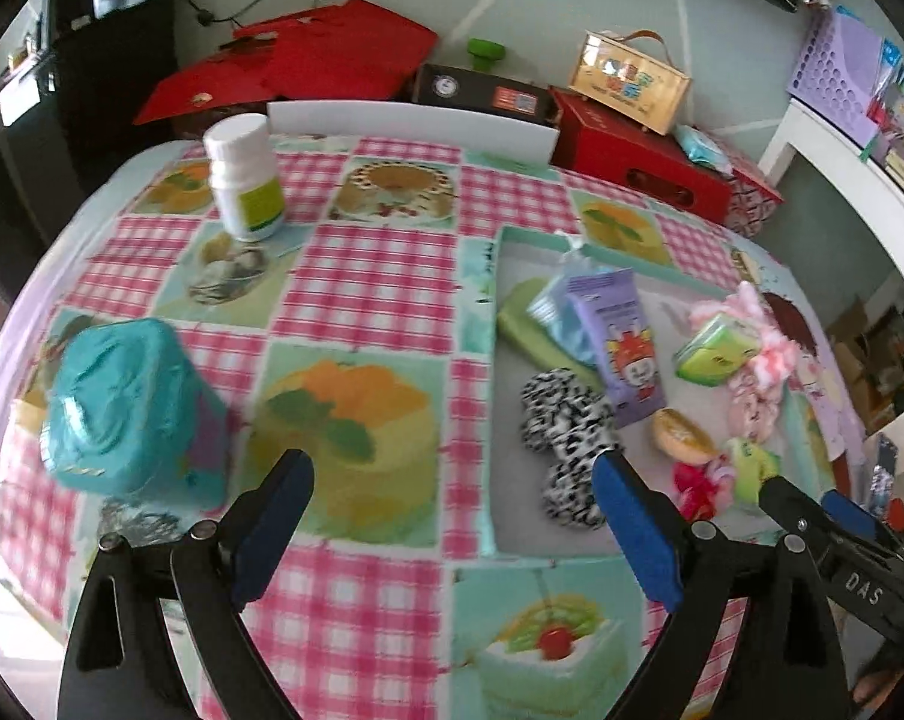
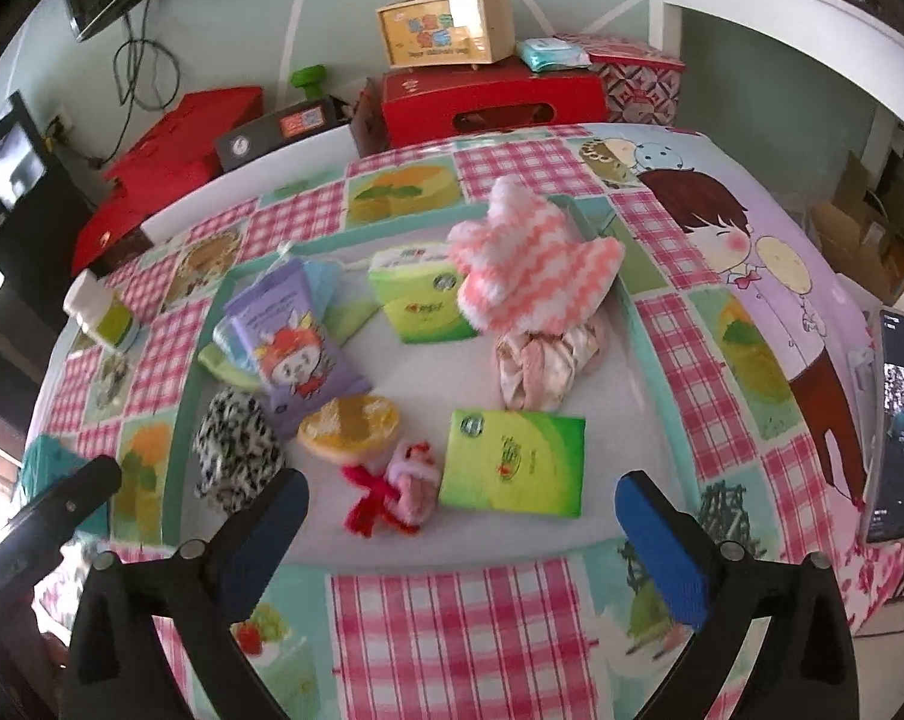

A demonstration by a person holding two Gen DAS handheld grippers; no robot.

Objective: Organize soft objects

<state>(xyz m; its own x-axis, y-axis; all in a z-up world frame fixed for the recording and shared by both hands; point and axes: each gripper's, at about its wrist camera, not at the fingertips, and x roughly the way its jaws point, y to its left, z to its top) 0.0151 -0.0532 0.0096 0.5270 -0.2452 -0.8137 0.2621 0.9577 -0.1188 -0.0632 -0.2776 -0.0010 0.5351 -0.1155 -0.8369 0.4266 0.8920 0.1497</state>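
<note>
A shallow grey tray with a teal rim (image 2: 194, 372) lies on the checked tablecloth and holds soft items. Among them are a black-and-white fluffy scrunchie (image 2: 236, 450), a purple snack pack (image 2: 296, 342), an orange bun-like piece (image 2: 350, 423), a pink and red plush (image 2: 404, 489), a flat green tissue pack (image 2: 512, 462) and a pink-white knitted piece (image 2: 524, 258). My right gripper (image 2: 461, 483) is open above the tray's near edge, its pads clear of the plush and tissue pack. My left gripper (image 1: 452, 468) is open over the tablecloth by the tray's left rim (image 1: 500, 276), its right finger next to the scrunchie (image 1: 563, 420).
A teal box (image 1: 128, 408) stands left of the left gripper, with a white bottle (image 1: 245, 180) further back. A phone (image 2: 896, 420) stands at the table's right edge. Red boxes (image 1: 632, 162) and a yellow case (image 2: 446, 24) line the back.
</note>
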